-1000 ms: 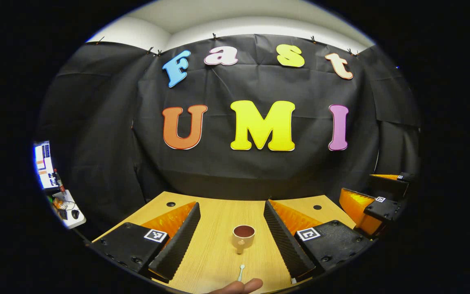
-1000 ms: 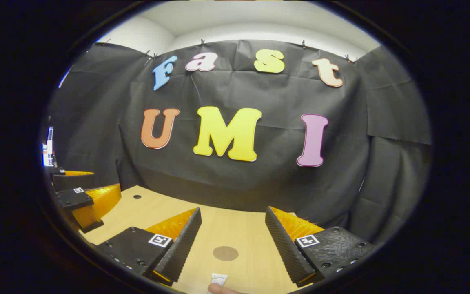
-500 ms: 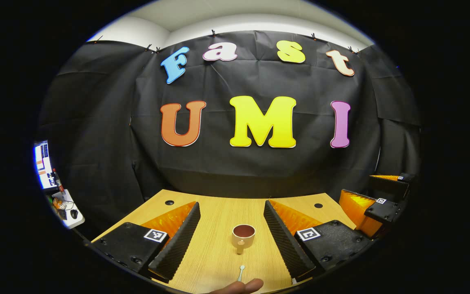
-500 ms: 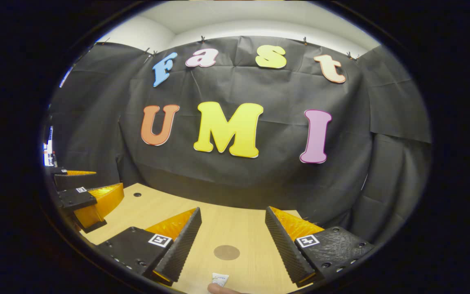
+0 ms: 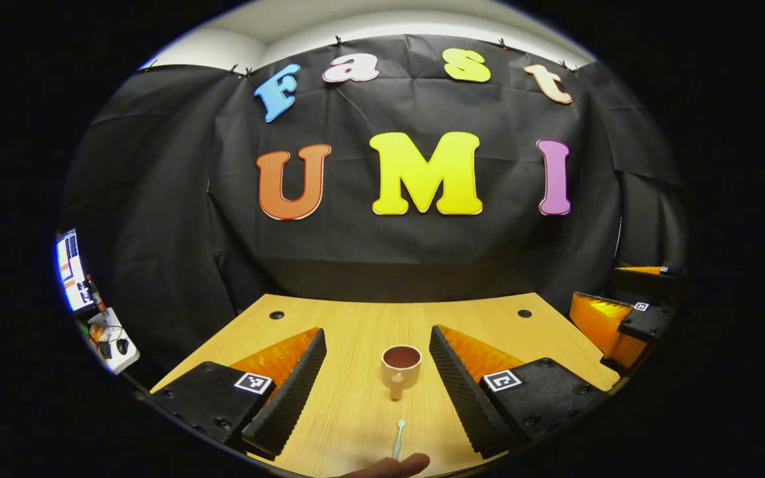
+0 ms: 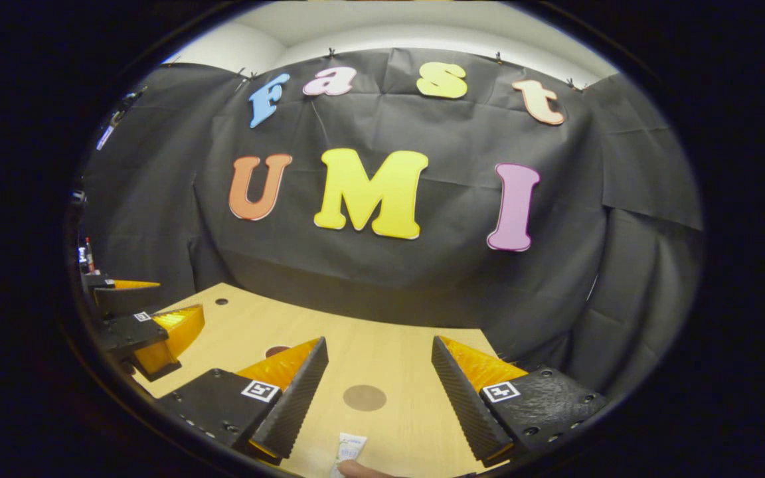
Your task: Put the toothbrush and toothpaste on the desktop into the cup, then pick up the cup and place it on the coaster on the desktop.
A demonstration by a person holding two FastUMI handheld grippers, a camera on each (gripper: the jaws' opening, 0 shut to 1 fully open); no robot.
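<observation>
A cream cup (image 5: 401, 366) with a dark inside stands upright on the wooden desktop (image 5: 356, 332), its handle toward me. A white toothbrush (image 5: 397, 438) lies just in front of it, by a person's fingertip (image 5: 392, 466). My left gripper (image 5: 376, 332) is open above the desk, the cup ahead of its fingers. A round brown coaster (image 6: 364, 397) lies flat ahead of my right gripper (image 6: 379, 342), which is open too. The white toothpaste tube (image 6: 349, 448) lies near the desk's front edge. The cup's rim (image 6: 277, 350) peeks out behind one finger.
Each gripper shows off to the side in the other's view: the right one (image 5: 621, 318), the left one (image 6: 137, 325). Two small dark holes (image 5: 277, 315) mark the desk's far corners. A side table with a screen (image 5: 70, 269) stands far left.
Both views have tipped downward, so more of the desktop shows. The toothbrush and toothpaste show more fully. The cup, coaster and both open grippers keep their places.
</observation>
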